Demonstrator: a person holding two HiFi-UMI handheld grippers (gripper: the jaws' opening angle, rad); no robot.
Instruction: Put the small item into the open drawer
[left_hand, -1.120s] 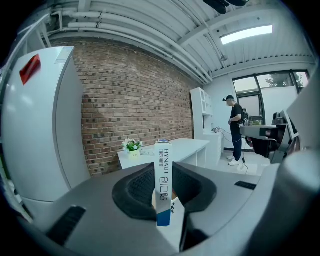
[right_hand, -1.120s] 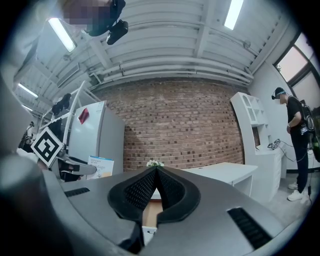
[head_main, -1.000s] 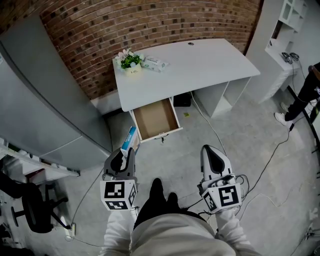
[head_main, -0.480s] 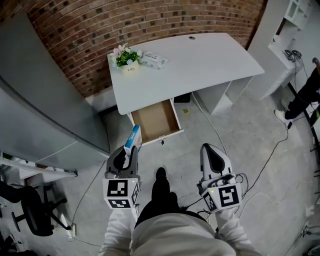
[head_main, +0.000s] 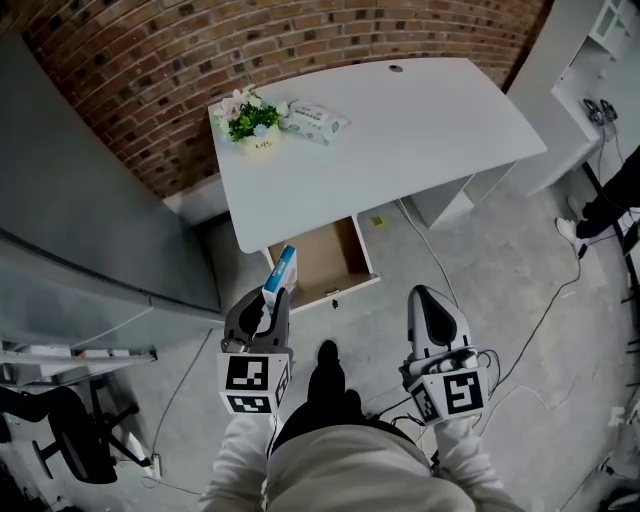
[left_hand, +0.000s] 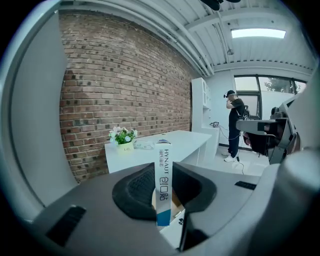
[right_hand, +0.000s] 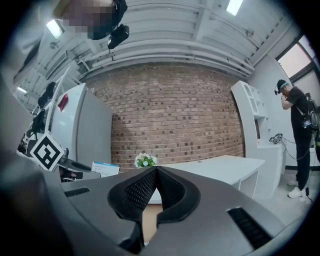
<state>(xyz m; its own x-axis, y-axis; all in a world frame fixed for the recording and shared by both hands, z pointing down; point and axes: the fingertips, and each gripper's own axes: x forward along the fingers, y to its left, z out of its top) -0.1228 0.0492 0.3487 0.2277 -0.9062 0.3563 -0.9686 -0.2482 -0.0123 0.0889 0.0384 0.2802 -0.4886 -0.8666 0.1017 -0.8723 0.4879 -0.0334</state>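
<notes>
Head view shows the left gripper (head_main: 270, 305) clamped on a slim white-and-blue box (head_main: 282, 270), held upright in front of the white desk (head_main: 400, 120) and seen against the left edge of the open drawer (head_main: 322, 255) that juts from under the desk's front. Left gripper view has the box standing on edge between the dark pads (left_hand: 137, 187), which press its flat sides. The right gripper (head_main: 432, 300), in front of the desk and right of the drawer, has its jaws closed tip to tip, empty, and a potted flower (head_main: 250, 118) and a tissue pack (head_main: 315, 122) sit just beside each other at the desk's far left corner.
</notes>
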